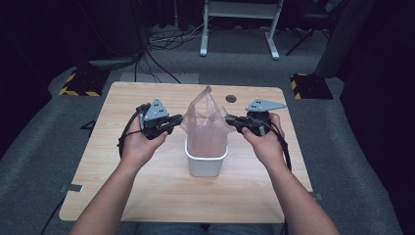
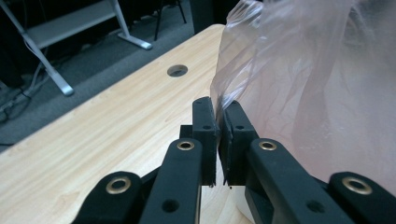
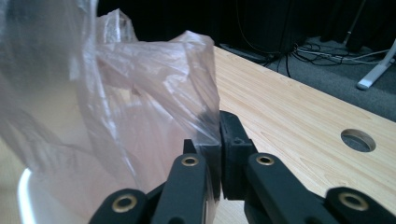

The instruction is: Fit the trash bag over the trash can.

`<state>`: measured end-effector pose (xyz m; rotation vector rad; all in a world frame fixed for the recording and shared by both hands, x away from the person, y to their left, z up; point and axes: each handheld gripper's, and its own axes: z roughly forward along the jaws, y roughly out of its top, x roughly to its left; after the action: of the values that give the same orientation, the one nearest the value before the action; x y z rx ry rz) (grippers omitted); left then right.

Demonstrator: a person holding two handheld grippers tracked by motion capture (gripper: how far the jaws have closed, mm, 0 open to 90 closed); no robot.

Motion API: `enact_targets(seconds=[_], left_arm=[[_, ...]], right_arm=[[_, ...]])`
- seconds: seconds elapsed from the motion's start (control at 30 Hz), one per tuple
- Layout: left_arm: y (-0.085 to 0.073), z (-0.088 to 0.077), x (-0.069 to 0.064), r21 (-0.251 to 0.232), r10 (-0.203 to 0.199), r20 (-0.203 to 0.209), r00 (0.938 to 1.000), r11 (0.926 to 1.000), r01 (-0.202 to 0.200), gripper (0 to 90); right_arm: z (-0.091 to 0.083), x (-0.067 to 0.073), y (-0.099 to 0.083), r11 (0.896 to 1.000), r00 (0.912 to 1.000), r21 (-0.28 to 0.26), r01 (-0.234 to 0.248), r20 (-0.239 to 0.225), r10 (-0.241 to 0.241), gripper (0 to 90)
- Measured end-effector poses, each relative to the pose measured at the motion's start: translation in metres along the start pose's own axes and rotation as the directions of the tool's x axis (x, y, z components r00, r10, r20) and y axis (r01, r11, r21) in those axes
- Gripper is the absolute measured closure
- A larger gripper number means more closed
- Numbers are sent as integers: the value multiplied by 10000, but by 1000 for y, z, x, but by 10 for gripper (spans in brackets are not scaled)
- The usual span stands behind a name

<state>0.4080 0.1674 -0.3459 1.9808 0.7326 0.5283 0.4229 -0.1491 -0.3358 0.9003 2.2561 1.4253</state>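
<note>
Inside the white bin (image 1: 205, 164), the clear bag's (image 1: 208, 122) bottom is hidden.

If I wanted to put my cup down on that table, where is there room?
Bare wood lies along the table edge nearest the person, in front of the white bin, and at both far corners beside the round hole. The middle is crowded: both grippers pinch the plastic bag above the bin.
</note>
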Motion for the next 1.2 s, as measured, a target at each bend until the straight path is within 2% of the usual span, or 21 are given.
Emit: enact_targets(seconds=[0.1, 0.13, 0.17, 0.23, 0.27, 0.3, 0.4, 0.6, 0.63, 0.77, 0.93, 1.03, 1.07, 1.1, 1.2], left_arm=[[-3, 4, 3, 121, -52, -107, 9999, 9999, 54, 846], [-5, 7, 6, 207, -119, -220, 9997, 9997, 123, 846], [-6, 9, 7, 222, -152, -230, 9996, 9996, 157, 843], [-7, 12, 10, 391, -191, -295, 9994, 9990, 203, 836], [-9, 14, 11, 451, -254, -297, 9992, 9986, 268, 828], [-11, 18, 14, 609, -301, -255, 9992, 9976, 316, 825], [-15, 23, 16, 761, -407, -246, 9989, 9962, 425, 825], [-28, 32, 17, 1104, -747, 289, 9968, 9913, 711, 833], [-31, 35, 16, 1154, -897, 451, 9949, 9898, 840, 834], [-34, 41, 14, 1307, -979, 648, 9931, 9874, 888, 835], [-37, 47, 11, 1466, -930, 725, 9930, 9858, 816, 837], [-40, 48, 11, 1509, -1020, 720, 9922, 9844, 903, 833], [-41, 48, 11, 1497, -1048, 707, 9920, 9843, 934, 813], [-41, 45, 13, 1267, -1073, 504, 9930, 9869, 1002, 709], [-41, 38, 15, 996, -1171, 484, 9919, 9887, 1118, 665]], right_arm=[[6, -6, -3, 9999, 9996, 142, -66, 275, 62, 822], [11, -8, -5, 9997, 9991, 149, -185, 380, 179, 737], [14, -10, -6, 9996, 9984, 128, -252, 506, 245, 696], [16, -11, -7, 9996, 9980, 133, -240, 595, 232, 677], [20, -13, -10, 9995, 9973, 189, -238, 698, 225, 639], [24, -14, -13, 9995, 9947, 237, -230, 1005, 205, 584], [29, -17, -16, 9990, 9919, 429, -114, 1272, 58, 574], [35, -20, -27, 9954, 9917, 956, -15, 1281, -108, 553], [36, -22, -31, 9944, 9922, 1041, -162, 1248, 31, 547], [39, -24, -37, 9923, 9923, 1189, -333, 1225, 186, 536], [44, -24, -42, 9887, 9931, 1438, -430, 1143, 265, 531], [47, -25, -47, 9852, 9931, 1627, -534, 1115, 354, 521], [47, -26, -48, 9846, 9927, 1644, -591, 1132, 407, 511], [46, -26, -48, 9856, 9918, 1575, -616, 1205, 428, 475], [42, -26, -46, 9891, 9905, 1334, -619, 1303, 444, 451]])
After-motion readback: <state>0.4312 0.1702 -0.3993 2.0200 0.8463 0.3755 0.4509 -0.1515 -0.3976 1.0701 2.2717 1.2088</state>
